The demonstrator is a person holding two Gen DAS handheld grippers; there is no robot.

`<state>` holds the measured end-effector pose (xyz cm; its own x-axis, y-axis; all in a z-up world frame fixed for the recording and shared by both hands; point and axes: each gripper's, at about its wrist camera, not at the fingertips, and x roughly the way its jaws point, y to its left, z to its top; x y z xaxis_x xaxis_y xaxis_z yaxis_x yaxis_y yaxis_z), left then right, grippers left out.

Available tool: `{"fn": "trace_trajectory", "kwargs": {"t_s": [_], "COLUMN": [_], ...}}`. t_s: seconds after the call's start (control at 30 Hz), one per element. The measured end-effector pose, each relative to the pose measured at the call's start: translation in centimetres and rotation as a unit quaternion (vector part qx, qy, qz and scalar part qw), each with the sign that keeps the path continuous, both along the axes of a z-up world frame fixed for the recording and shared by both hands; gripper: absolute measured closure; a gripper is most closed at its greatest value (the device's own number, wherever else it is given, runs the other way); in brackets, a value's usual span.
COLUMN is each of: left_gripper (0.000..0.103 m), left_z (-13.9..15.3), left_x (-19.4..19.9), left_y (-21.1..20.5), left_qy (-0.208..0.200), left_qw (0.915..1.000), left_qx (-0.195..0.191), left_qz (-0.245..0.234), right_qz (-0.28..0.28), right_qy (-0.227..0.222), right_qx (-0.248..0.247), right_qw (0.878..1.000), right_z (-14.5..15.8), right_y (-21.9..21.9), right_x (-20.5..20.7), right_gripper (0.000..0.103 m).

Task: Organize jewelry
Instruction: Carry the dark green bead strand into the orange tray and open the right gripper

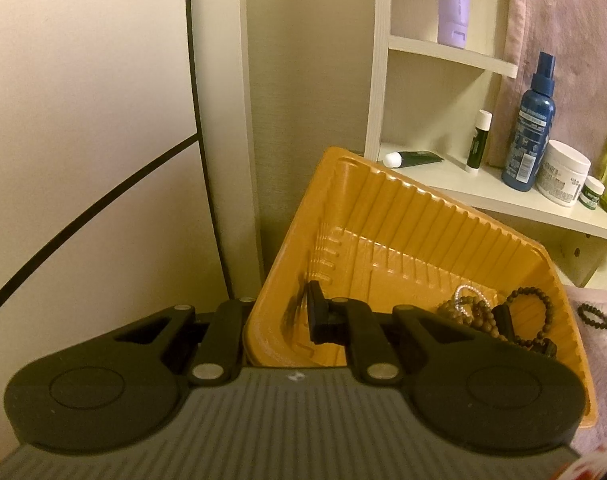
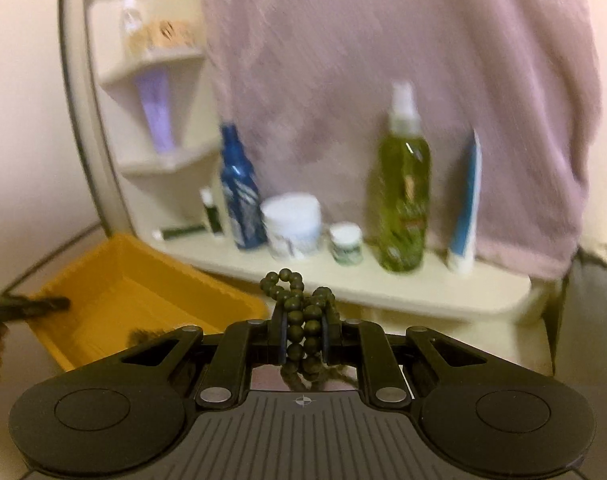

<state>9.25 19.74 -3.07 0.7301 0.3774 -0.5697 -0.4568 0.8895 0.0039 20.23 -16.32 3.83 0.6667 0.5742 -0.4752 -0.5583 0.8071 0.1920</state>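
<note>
An orange plastic tray (image 1: 403,216) stands tilted below the shelf; it also shows at the left in the right wrist view (image 2: 115,280). Several bead bracelets (image 1: 499,312) lie in its right corner, one of silver beads (image 1: 465,296). My left gripper (image 1: 409,316) is open, its fingers (image 1: 315,312) inside the tray, one by the bracelets. My right gripper (image 2: 303,338) is shut on a dark green bead bracelet (image 2: 301,312), held above the table to the right of the tray. Another dark bracelet (image 1: 595,316) lies on pink cloth at the right.
A white shelf (image 2: 383,284) carries a blue spray bottle (image 2: 239,192), a white jar (image 2: 291,224), a small jar (image 2: 345,244), a green spray bottle (image 2: 403,196) and a blue tube (image 2: 467,208). A pink towel (image 2: 383,80) hangs behind them. A lilac tube (image 1: 455,0) stands higher up.
</note>
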Motion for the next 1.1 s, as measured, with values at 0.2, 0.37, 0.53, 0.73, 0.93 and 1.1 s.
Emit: {"fn": "trace_trajectory", "kwargs": {"t_s": [0.2,0.37,0.53,0.73,0.93,1.1], "left_gripper": [0.092,0.092,0.092,0.092,0.092,0.092], "left_z": [0.1,0.2,0.4,0.7,0.6,0.4], "left_x": [-0.1,-0.5,-0.7,-0.9,-1.2,-0.9], "left_y": [0.0,0.1,0.1,0.0,0.1,0.3], "left_qy": [-0.005,-0.011,-0.015,-0.019,-0.018,-0.016], "left_qw": [1.0000,0.9999,0.9998,0.9998,0.9998,0.9998], "left_qx": [-0.001,-0.005,-0.005,-0.003,-0.004,-0.006], "left_qz": [-0.002,-0.004,-0.007,-0.009,-0.009,-0.010], "right_qz": [0.040,0.073,0.103,0.129,0.133,0.129], "right_qy": [-0.047,-0.080,-0.096,-0.073,-0.002,0.064], "right_qx": [0.041,0.091,0.124,0.123,0.069,0.019], "right_qw": [0.997,0.990,0.982,0.981,0.989,0.989], "right_z": [5.0,8.8,10.9,9.9,4.2,-1.6], "right_y": [2.2,4.6,7.3,11.0,14.6,15.6], "right_x": [-1.1,-1.6,-1.9,-1.2,1.0,1.5], "right_gripper": [0.088,0.088,0.088,0.088,0.088,0.088]}}
